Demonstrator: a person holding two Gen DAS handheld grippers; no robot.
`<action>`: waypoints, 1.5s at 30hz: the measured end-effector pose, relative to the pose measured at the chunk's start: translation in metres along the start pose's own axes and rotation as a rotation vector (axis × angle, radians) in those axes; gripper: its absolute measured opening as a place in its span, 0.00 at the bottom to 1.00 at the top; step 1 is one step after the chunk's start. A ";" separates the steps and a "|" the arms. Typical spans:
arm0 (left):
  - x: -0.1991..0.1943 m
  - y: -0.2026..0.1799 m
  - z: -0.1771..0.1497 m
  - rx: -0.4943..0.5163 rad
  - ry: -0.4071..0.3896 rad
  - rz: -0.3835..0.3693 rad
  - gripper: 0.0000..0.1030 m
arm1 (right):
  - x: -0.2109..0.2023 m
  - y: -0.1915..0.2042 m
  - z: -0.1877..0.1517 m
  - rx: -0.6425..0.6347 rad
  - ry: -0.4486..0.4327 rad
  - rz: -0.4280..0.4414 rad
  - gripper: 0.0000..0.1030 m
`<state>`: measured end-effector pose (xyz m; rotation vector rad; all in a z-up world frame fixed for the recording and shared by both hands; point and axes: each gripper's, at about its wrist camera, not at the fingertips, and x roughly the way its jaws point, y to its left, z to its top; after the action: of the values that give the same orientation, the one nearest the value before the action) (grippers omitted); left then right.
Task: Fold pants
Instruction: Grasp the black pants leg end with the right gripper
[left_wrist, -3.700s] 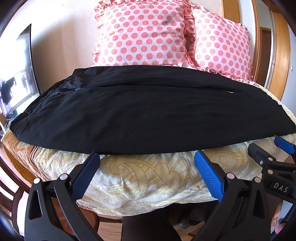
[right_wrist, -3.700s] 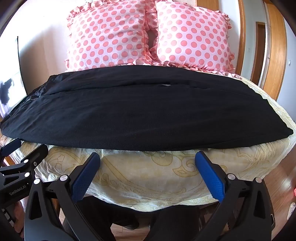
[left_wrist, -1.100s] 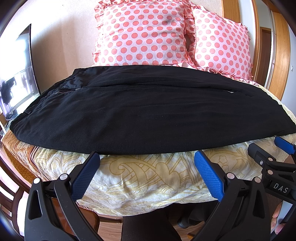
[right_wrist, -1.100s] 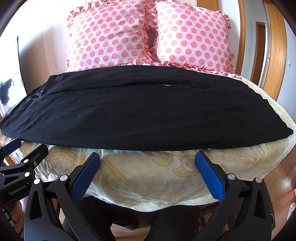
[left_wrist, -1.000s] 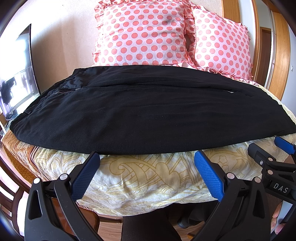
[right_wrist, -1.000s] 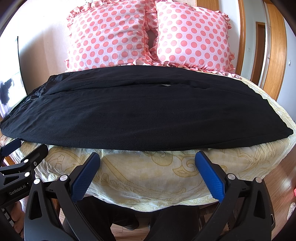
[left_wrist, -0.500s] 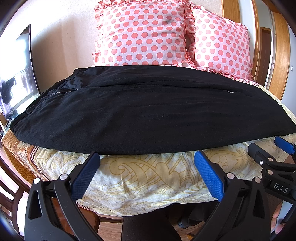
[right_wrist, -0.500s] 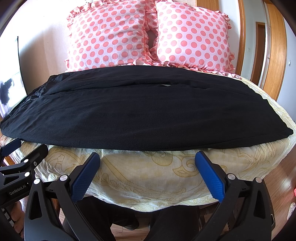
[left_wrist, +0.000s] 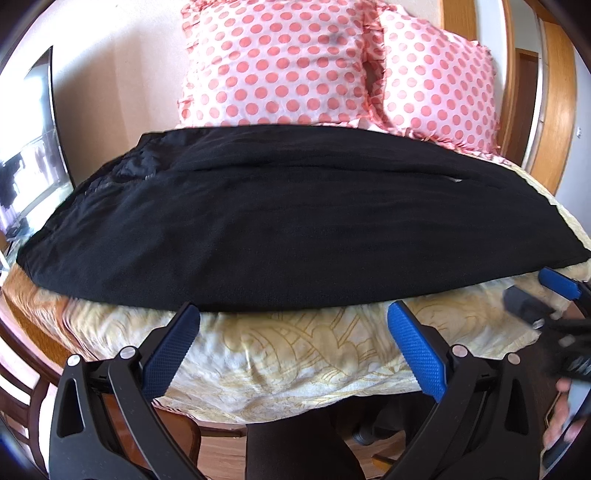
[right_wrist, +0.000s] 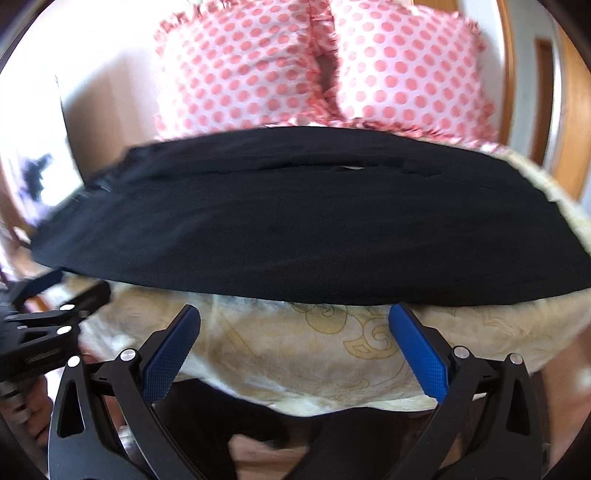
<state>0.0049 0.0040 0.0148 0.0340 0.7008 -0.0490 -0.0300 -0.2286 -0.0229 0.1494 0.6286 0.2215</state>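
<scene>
The bed (left_wrist: 295, 354), covered by a cream sheet with a gold pattern, fills most of both views. Black pants (left_wrist: 288, 229) lie spread flat across it from side to side, with the waist end toward the left and the leg ends toward the right. Their near edge runs just beyond the claw tips in each view.

Two pink polka-dot pillows (left_wrist: 273, 62) stand upright against the wall behind the pants, side by side and touching. A dark screen (left_wrist: 33, 155) stands at the left of the bed, and a wooden door frame (left_wrist: 554, 110) is at the right.

The left claw (left_wrist: 291, 317) is held low at the near edge of the bed, pointing across it, with its blue pads spread wide apart and nothing between them. The right claw (right_wrist: 293, 319) is posed the same way, wide apart and holding nothing, with its tips just short of the pants' edge. Each claw shows at the side of the other's view, blurred. Nothing lies between the claws and the pants.
</scene>
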 end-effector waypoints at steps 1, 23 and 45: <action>-0.006 0.000 0.005 0.012 -0.018 -0.005 0.98 | -0.007 -0.009 0.005 0.017 -0.013 0.012 0.99; 0.074 0.019 0.133 -0.084 -0.181 0.143 0.98 | 0.155 -0.331 0.263 0.490 0.149 -0.715 0.77; 0.079 0.021 0.132 -0.074 -0.171 0.113 0.98 | 0.172 -0.367 0.249 0.567 0.104 -0.715 0.04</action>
<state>0.1513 0.0163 0.0655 -0.0021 0.5283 0.0815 0.3127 -0.5581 0.0032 0.4467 0.7984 -0.6507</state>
